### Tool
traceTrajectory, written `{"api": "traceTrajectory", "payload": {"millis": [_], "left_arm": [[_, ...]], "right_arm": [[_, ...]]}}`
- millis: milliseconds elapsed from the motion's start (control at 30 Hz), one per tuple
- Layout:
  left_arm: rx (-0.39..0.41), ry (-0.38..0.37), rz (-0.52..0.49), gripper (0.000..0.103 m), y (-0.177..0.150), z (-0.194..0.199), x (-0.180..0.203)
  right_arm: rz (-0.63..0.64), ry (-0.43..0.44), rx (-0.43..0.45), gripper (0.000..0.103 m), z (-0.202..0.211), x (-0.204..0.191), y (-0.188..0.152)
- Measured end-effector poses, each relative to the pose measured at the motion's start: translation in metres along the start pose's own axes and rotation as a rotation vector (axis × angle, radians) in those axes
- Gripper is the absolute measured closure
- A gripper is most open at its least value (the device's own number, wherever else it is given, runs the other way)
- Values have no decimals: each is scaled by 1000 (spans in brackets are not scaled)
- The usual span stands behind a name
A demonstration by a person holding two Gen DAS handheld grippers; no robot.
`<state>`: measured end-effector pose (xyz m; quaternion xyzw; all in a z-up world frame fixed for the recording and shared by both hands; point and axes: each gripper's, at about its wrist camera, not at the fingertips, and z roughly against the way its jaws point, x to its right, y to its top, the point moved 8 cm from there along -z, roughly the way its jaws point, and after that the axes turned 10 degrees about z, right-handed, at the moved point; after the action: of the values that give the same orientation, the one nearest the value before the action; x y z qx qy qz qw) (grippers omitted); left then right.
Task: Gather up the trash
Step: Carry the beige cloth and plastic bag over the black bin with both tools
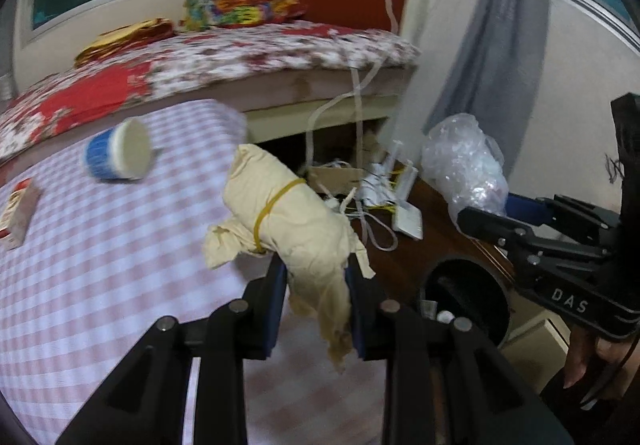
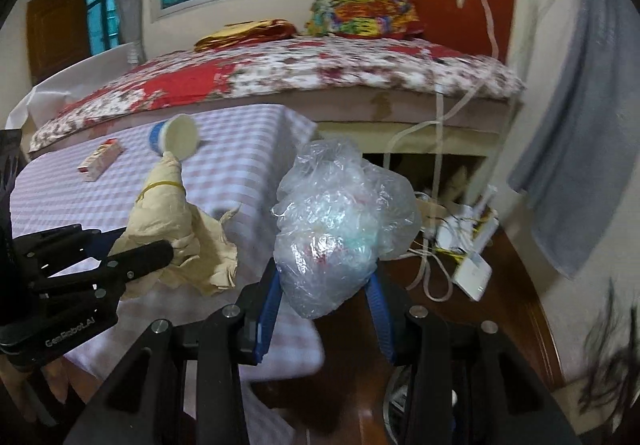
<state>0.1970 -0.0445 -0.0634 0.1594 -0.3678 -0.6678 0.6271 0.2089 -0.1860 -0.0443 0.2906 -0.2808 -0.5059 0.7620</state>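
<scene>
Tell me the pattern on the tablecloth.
Pink and white checks on the tablecloth, clearest in the left wrist view.

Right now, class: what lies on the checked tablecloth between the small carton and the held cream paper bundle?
The tipped blue-and-white cup lies between the carton and the bundle, clearest in the left wrist view.

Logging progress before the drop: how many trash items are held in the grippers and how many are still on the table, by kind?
Paper bundle, held by left gripper: 1
Plastic bag, held by right gripper: 1
Cup on table: 1
Small box on table: 1
Total: 4
</scene>
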Motion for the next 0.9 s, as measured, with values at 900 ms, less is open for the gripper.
{"api": "traceTrajectory", "payload": {"millis": [900], "left_arm": [[-244, -226, -303, 73, -86, -90, 182]], "right_arm": [[-184, -121, -249, 59, 8, 170, -191]]}}
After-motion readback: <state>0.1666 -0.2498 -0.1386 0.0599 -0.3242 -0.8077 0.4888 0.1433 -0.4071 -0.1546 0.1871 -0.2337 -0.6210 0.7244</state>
